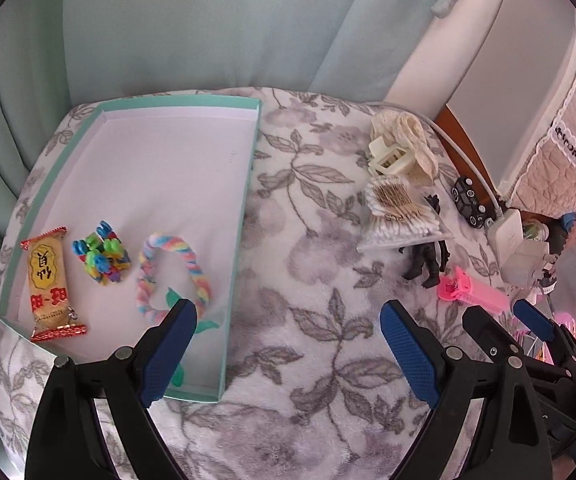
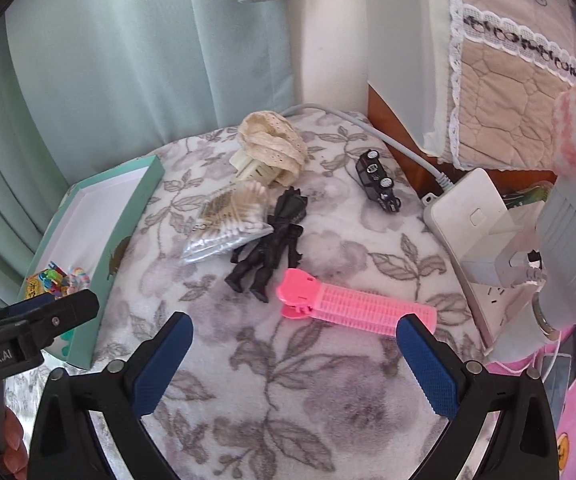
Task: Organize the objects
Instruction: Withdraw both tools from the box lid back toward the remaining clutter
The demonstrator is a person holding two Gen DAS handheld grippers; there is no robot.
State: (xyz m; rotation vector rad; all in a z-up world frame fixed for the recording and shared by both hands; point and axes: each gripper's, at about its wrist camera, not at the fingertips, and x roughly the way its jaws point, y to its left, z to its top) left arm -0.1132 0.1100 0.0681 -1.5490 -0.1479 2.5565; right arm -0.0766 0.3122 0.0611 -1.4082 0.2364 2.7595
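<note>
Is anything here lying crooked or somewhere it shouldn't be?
Yes: the black figurine lies toppled on the blanket, its upper body tucked under the cotton swab bag. Nothing looks spilled or broken.

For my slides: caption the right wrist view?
Open right tongs hover before a pink clip on the floral blanket.
</note>
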